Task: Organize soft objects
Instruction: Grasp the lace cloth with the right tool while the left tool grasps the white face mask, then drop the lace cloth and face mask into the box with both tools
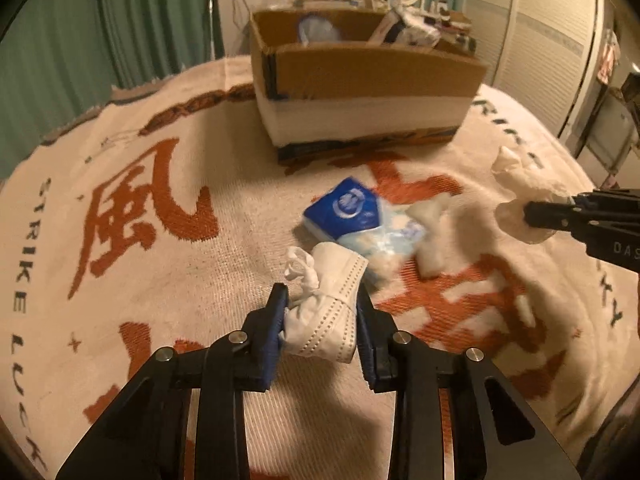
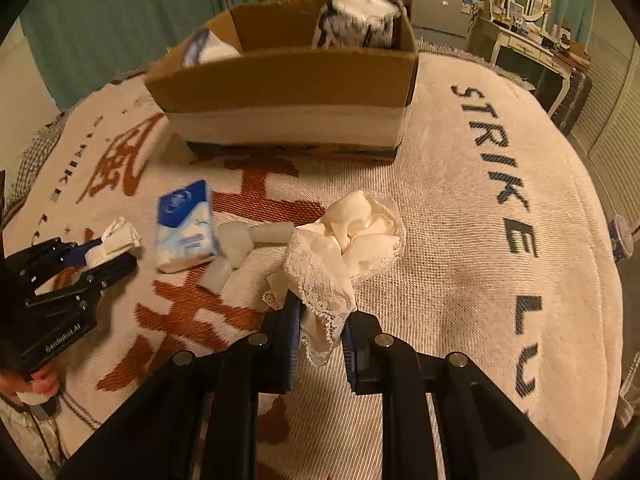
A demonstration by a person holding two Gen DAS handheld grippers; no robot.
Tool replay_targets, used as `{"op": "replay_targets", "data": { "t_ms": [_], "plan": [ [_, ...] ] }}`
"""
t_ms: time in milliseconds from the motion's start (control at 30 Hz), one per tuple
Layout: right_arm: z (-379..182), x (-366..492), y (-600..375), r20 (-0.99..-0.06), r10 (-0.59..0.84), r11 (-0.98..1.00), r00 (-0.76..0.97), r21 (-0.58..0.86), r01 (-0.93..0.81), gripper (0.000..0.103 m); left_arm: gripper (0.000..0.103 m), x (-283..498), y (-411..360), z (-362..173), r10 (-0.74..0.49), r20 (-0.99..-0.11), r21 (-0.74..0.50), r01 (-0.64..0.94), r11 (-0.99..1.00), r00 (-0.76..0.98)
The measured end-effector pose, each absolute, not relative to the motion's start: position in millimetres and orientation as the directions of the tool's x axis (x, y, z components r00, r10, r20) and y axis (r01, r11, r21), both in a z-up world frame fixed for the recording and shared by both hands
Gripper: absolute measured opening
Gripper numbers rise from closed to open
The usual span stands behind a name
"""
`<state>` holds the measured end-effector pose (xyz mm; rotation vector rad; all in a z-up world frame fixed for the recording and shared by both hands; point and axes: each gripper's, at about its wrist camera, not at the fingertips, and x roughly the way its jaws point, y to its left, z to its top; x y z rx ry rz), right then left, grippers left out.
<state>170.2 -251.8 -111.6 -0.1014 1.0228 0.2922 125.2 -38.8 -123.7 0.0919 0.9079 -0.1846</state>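
My left gripper pinches the folded mask; my right gripper clamps only the lace cloth's edge, which may slip before reaching the box at upper centre.

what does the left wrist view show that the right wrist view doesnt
Only the left wrist view: the mask seen close up between the left gripper fingers.

Only the right wrist view: the lace cloth in full, pinched in the right gripper, and a hand.

Both: the box with soft items inside, the tissue pack, the blanket and both grippers gripping.
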Motion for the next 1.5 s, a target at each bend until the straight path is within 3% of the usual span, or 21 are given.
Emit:
{"op": "replay_targets", "data": {
  "t_ms": [700,1133,1333,1500],
  "plan": [
    [18,86,-235,-0.683,0.274,0.932,0.678,0.014,-0.362,0.018,0.031,96,-62,-2,-0.157,-0.660,-0.021,0.191,0.981,0.735],
    [69,199,-228,-0.622,0.322,0.921,0.714,0.031,-0.388,0.018,0.031,189,-68,26,-0.158,-0.608,-0.029,0.177,0.984,0.778],
    [59,275,-217,-0.630,0.310,0.929,0.712,0.043,-0.367,0.018,0.031,250,-62,17,-0.149,-0.586,-0.026,0.166,0.986,0.797],
    [35,332,-210,-0.661,0.298,0.941,0.689,0.082,-0.328,0.018,0.031,301,-60,-12,-0.143,-0.618,-0.035,0.154,0.987,0.773]
  ]
}}
